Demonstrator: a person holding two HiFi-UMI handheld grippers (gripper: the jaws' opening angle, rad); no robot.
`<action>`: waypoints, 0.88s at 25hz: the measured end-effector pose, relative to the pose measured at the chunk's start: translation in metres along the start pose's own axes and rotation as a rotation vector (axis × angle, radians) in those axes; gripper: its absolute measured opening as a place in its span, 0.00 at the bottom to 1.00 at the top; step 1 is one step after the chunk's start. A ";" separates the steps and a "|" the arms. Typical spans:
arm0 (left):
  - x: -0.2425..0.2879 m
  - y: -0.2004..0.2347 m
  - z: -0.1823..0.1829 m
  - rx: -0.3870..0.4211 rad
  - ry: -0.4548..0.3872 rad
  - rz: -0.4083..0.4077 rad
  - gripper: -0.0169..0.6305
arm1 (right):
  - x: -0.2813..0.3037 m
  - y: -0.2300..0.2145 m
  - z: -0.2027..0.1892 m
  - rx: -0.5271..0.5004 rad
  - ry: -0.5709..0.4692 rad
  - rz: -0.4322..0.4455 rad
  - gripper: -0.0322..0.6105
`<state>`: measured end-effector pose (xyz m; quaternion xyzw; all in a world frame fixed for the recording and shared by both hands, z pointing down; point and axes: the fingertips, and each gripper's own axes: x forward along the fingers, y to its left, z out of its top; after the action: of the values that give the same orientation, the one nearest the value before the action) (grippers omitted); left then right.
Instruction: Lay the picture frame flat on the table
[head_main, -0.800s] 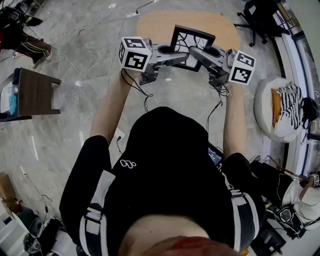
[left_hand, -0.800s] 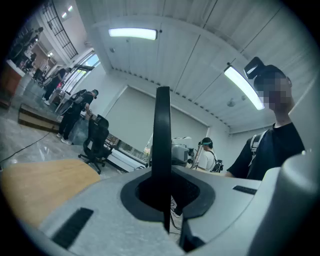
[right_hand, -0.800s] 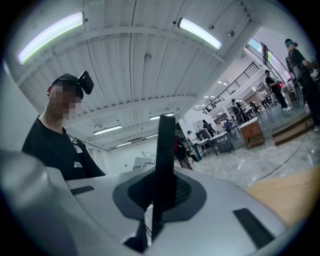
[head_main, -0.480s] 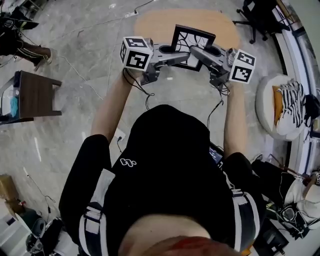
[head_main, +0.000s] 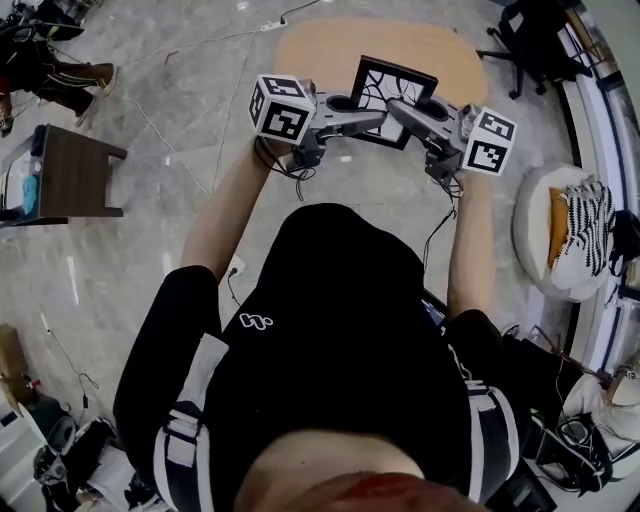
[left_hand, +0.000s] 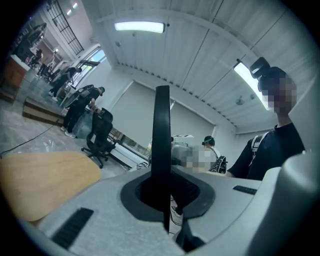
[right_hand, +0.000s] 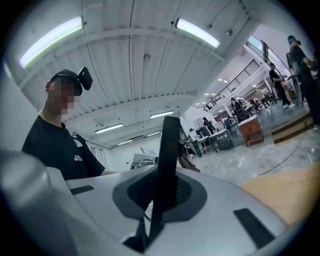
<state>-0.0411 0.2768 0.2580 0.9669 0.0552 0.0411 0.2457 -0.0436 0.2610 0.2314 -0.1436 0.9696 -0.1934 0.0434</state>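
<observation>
Wooden table (head_main: 440, 50) fills the upper centre, beneath the picture frame (head_main: 393, 88). You hold it upright, left gripper (head_main: 368, 118) and right gripper (head_main: 402, 108) clamped on opposite side edges, equally near.

Bright, even light is falling on you from overhead. A ceiling light strip (left_hand: 139, 26) is glaring at 12 o'clock in your left gripper view, where the picture frame (left_hand: 161, 130) is showing as a dark silhouette. Fisheye distortion is bending every edge; corners are fading to black.
</observation>
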 end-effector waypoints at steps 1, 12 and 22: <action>-0.001 0.002 -0.002 -0.005 0.001 0.009 0.05 | 0.001 -0.002 -0.003 0.006 0.005 0.007 0.08; 0.017 0.081 0.029 0.030 0.000 0.088 0.05 | -0.002 -0.086 0.020 0.004 0.019 0.001 0.08; -0.008 0.224 0.110 0.030 -0.032 0.066 0.05 | 0.052 -0.229 0.083 0.009 0.062 -0.046 0.08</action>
<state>-0.0175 0.0285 0.2684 0.9723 0.0200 0.0330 0.2307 -0.0217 0.0132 0.2424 -0.1596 0.9660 -0.2033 0.0096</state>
